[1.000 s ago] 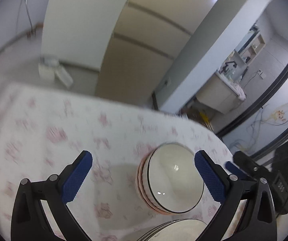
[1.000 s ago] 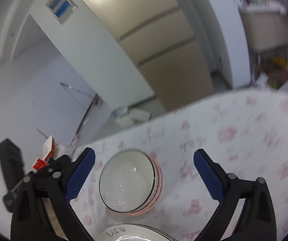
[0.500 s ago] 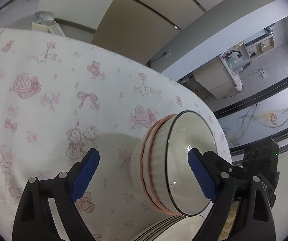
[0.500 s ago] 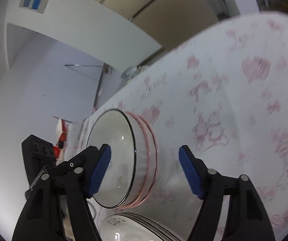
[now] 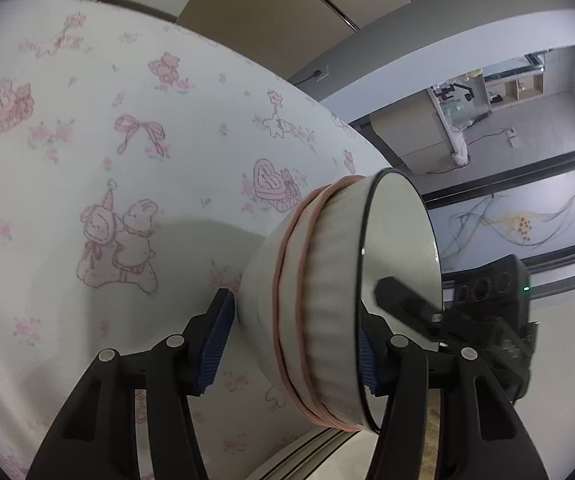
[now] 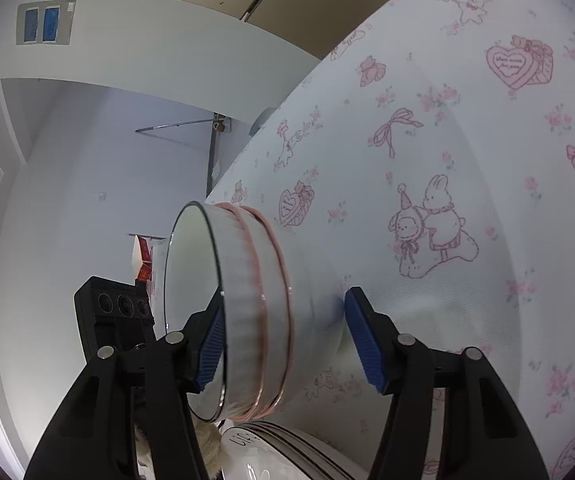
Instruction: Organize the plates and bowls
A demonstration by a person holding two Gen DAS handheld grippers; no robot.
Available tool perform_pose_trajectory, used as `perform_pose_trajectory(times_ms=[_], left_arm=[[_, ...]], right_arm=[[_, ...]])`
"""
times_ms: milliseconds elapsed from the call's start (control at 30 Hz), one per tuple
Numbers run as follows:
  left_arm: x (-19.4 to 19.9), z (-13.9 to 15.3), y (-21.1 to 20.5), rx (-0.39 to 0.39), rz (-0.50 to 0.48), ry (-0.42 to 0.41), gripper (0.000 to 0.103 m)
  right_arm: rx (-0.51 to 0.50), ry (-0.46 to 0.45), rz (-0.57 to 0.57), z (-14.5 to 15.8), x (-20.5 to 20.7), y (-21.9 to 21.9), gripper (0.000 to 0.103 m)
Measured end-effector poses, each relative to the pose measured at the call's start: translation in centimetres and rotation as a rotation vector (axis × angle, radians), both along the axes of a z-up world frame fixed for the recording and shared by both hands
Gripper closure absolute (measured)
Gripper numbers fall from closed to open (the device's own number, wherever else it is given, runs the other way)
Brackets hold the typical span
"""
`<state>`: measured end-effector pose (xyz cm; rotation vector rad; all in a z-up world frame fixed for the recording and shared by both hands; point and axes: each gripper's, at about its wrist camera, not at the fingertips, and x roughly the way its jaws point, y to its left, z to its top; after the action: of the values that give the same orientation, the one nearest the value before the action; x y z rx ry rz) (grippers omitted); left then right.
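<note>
As both tongs close in, left tongs [image 5: 293,344] and right tongs [image 6: 283,340] straddle bowl [image 5: 327,304] wall, right pad at 3 o'clock apart, desk [image 5: 87,120] beneath.

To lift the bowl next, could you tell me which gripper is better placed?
Probably left: both have just been closing astride the wall of the bowl, but the left gripper has its outer pad seemingly against it, while the right gripper shows a gap there.

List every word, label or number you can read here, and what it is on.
"Lic", cut off and uncertain: dark lettering on the white black-rimmed plate, bottom of the right wrist view.
Script in the pink hearts printed on the white tablecloth: too small to read.
Red-and-white carton: print unreadable.
</note>
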<state>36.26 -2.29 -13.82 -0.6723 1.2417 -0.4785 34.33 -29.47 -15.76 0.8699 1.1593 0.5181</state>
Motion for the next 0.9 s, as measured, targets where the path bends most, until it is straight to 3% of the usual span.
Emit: perform_pose_trajectory(times_ms=[433,567,733,900], left_arm=[[0.3,-1.7,0.9,-0.155,0.061,0.099,0.048],[0.3,-1.2,0.4,-0.11,0.04,0.081,0.048],[-0.3,-0.1,-0.5,0.001,0.024,0.071,0.051],[-0.5,0.0,-0.2,-0.012,0.028,0.086,0.053]], right_arm=[[0.081,0.089,-0.03,-1.2,-0.3,-0.3,0.051],[0.072,0.083,-0.032,-0.9,-0.5,-0.5,0.054],[0.028,0.078,-0.019,-0.4,-0.6,0.2,0.057],[-0.025,0.06,-0.005,0.5,-0.2,1.5,0.057]])
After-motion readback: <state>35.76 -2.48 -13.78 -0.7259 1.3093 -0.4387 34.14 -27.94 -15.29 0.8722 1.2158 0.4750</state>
